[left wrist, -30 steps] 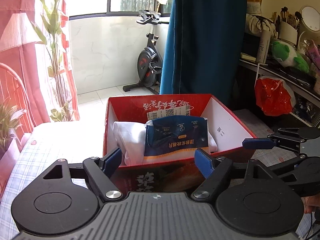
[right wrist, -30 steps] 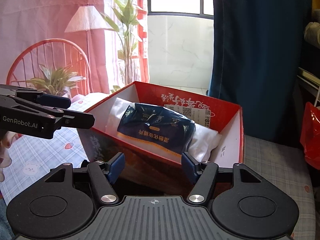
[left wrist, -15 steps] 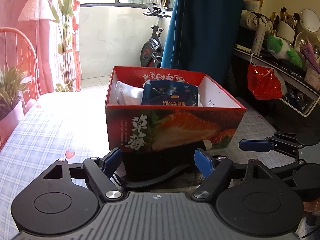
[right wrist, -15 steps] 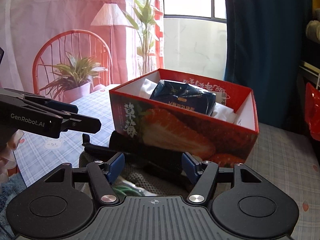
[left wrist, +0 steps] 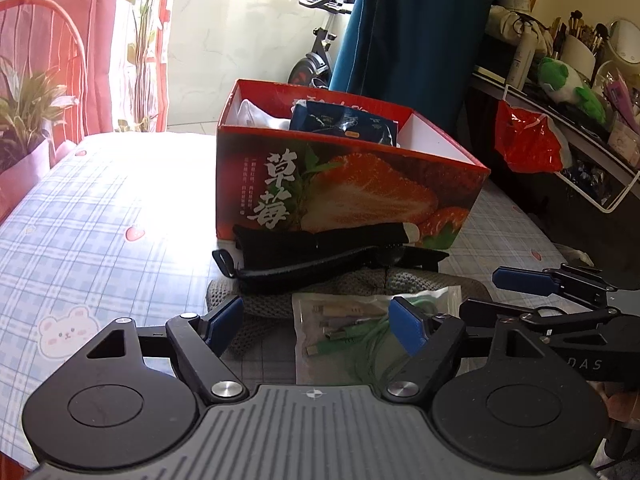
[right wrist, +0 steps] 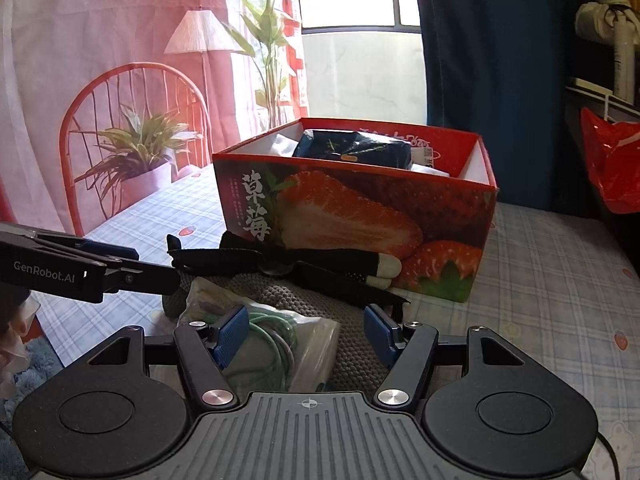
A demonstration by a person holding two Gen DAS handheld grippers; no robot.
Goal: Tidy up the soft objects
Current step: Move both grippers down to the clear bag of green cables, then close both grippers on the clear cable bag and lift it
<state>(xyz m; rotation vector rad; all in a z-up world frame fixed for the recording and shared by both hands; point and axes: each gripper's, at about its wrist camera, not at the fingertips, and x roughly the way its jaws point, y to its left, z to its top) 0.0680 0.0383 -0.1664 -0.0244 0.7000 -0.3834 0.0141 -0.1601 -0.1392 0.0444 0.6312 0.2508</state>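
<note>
Both of our grippers hover low over the checked tablecloth [left wrist: 104,216], side by side and holding nothing. Our left gripper [left wrist: 316,326] has its blue pads spread wide above a clear plastic bag [left wrist: 352,332] with a green cable coiled inside. Our right gripper [right wrist: 306,334] is equally wide apart, over the same bag [right wrist: 276,340] and the grey knitted cloth [right wrist: 352,344] beneath it. In the left wrist view we see our right gripper's fingers [left wrist: 524,280] reaching in from the right edge.

Just ahead of us lies a pile of soft things: the grey knitted cloth [left wrist: 424,280] at the bottom, and a black glove [right wrist: 320,268] with pale fingertips draped over its far edge, touching the front wall of the strawberry-printed red box [right wrist: 360,216]. Inside that box [left wrist: 344,188] we see a dark blue soft packet [left wrist: 344,122] resting on white fabric [left wrist: 256,114]. A black strap [left wrist: 288,270] lies across the cloth beside the glove.
</note>
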